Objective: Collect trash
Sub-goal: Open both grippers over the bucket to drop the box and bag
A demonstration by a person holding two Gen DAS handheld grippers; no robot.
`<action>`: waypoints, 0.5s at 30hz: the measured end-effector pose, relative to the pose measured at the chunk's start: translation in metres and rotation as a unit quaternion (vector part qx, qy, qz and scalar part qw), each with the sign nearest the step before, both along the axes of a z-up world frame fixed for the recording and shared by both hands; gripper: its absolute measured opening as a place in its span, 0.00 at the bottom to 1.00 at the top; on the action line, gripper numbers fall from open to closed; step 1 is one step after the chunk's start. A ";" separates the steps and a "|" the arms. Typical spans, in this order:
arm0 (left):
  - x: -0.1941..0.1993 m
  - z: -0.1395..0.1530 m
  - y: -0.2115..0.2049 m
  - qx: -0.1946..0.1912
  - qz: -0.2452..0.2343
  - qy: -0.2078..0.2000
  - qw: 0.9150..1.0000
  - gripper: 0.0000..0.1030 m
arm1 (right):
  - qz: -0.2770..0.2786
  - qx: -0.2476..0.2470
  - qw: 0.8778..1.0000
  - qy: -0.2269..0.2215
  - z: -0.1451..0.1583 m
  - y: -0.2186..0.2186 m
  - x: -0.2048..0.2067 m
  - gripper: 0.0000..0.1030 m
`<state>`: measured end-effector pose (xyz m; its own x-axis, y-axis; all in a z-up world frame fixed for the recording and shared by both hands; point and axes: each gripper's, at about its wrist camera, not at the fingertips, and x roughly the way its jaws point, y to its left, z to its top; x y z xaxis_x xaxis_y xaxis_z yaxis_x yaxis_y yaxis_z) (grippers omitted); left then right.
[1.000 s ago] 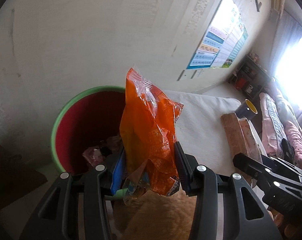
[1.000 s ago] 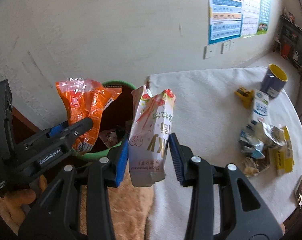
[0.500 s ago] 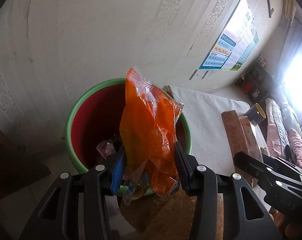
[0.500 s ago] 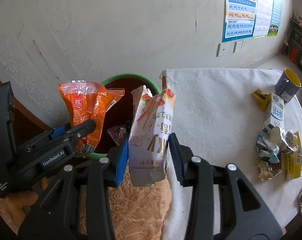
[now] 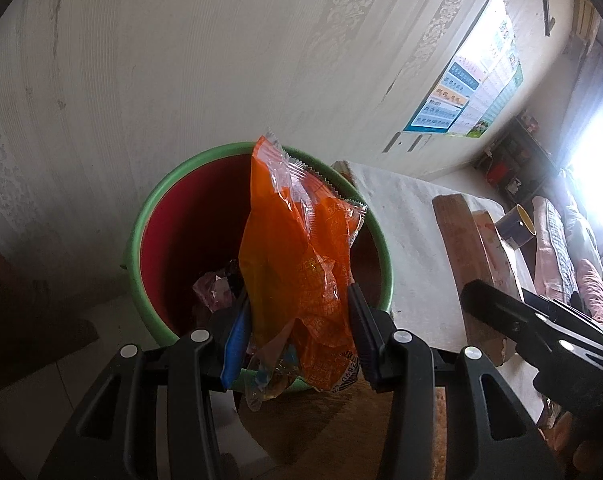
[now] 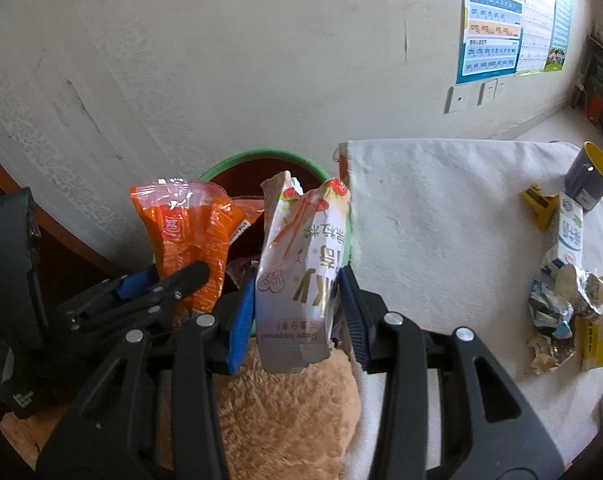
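My left gripper point(image 5: 297, 328) is shut on an orange snack bag point(image 5: 301, 256) and holds it upright over the near rim of a green bin with a red inside point(image 5: 257, 152). Wrappers lie at the bin's bottom point(image 5: 211, 286). In the right wrist view my right gripper point(image 6: 297, 300) is shut on a white and pink snack bag point(image 6: 301, 272), held near the table's left edge just right of the bin point(image 6: 261, 156). The left gripper point(image 6: 173, 280) with the orange bag point(image 6: 189, 236) shows to its left.
A white cloth covers the table point(image 6: 441, 220). On its right side lie a milk carton point(image 6: 569, 236), crumpled wrappers point(image 6: 561, 308), yellow packets point(image 6: 593, 332) and a dark mug with a yellow inside point(image 6: 589, 176). A tan fuzzy cushion point(image 6: 285, 408) sits below the grippers. The wall stands close behind the bin.
Both grippers have moved toward the bin with their bags. The bin has come further into both views and its whole rim shows in the left wrist view.
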<state>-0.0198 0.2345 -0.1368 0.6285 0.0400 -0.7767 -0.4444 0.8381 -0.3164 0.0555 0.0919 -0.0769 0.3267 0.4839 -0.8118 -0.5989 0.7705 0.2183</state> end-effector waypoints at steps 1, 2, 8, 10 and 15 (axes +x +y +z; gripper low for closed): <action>0.000 0.000 0.001 0.002 0.001 0.000 1.000 0.42 | 0.001 0.000 1.000 0.001 0.000 0.001 0.000 0.39; 0.001 0.000 0.001 0.004 0.002 0.000 1.000 0.42 | 0.001 0.000 1.000 0.001 -0.001 0.002 0.001 0.39; 0.000 -0.002 0.003 0.008 0.007 0.000 1.000 0.42 | 0.001 0.000 1.000 0.012 -0.008 0.006 0.003 0.39; 0.001 -0.002 0.003 0.010 0.007 -0.001 1.000 0.42 | 0.002 -0.001 1.000 0.014 -0.010 0.007 0.004 0.39; 0.004 -0.002 0.008 0.009 0.012 -0.001 1.000 0.43 | 0.006 0.006 1.000 0.019 -0.013 0.009 0.003 0.39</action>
